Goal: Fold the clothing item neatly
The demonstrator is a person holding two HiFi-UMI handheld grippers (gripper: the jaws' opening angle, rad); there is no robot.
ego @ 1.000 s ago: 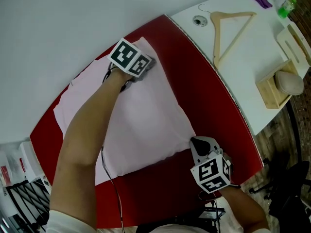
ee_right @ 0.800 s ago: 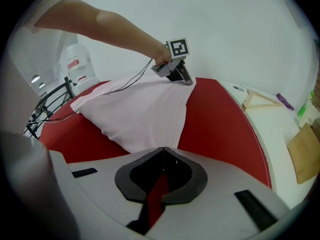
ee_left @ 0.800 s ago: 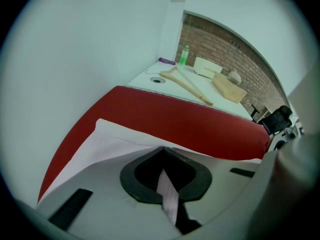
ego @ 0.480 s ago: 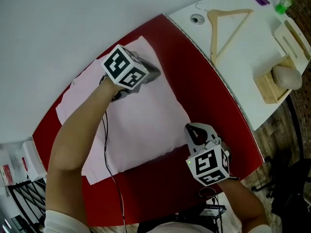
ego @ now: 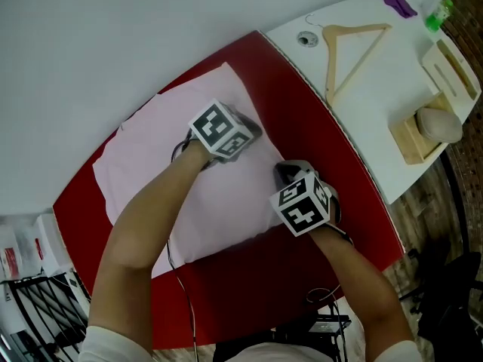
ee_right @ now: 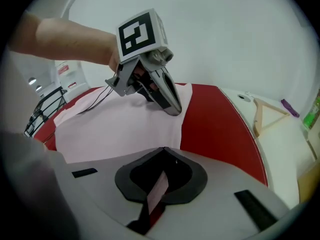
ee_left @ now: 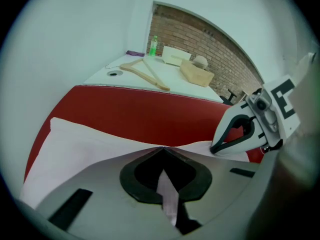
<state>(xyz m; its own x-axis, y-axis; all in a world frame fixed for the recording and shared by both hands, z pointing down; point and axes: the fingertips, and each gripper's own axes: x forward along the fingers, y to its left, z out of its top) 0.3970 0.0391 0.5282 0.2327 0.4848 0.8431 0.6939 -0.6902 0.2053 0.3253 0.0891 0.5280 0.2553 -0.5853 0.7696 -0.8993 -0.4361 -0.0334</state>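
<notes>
The shirt (ego: pixel 162 172) lies spread on the red mat (ego: pixel 332 164), its far edge running up near the white wall, and to my eye the folding is only partway along. It makes a broad, roughly square sheet with one pointed corner at the top, not yet a tidy packet. Both tongs have it by the side nearest the white table (ego: pixel 377 96). The left gripper (ego: pixel 253 133) is pinched tight on a thin strip of pink cloth at the upper part of that side. The right gripper (ego: pixel 284 173) is closed just as narrowly on another strip lower down. The two sit close together over the fabric, so I'd judge a fold is being drawn across and has yet to be laid down. Smoothing and at least one more fold look left to do. The cloth is pale pink, thin and limp, with soft creases near the front edge. The mat looks smooth and faintly glossy. A wooden hanger (ego: pixel 351 47) lies unused on the table.
</notes>
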